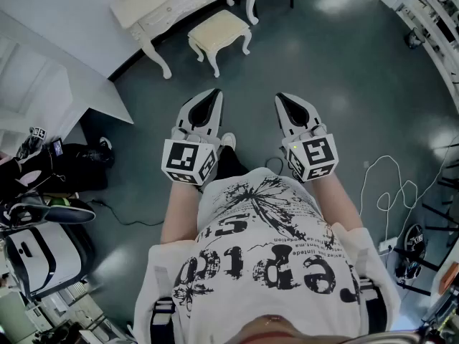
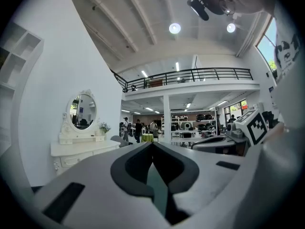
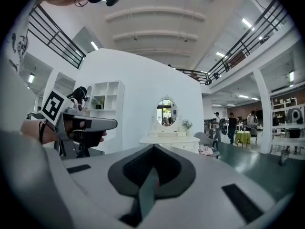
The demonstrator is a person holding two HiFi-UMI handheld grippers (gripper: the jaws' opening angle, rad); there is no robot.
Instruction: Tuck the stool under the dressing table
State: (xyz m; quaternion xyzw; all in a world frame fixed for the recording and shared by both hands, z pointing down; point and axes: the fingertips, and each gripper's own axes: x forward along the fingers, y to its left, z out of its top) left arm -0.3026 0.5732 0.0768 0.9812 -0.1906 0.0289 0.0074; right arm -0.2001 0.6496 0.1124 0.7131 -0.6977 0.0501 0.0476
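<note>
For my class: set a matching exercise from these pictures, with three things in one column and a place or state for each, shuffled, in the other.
1. stool
2. left gripper
3. oval mirror

A. jaws together, nothing held
B. on top of the dressing table
C. on the floor in front of the dressing table

Pairs: 1-C, 2-A, 3-B

The person holds both grippers out in front of the waist, side by side and well apart, both pointing forward and slightly downward. The left gripper (image 1: pixel 214 94) has its jaws pressed together at the tips with nothing between them. The right gripper (image 1: pixel 282 99) is the same, jaws closed on nothing. The left forearm (image 1: pixel 179 210) and right forearm (image 1: pixel 341 199) are bare and run nearly parallel. A marker cube (image 1: pixel 188 161) tops the back of each gripper.
</note>
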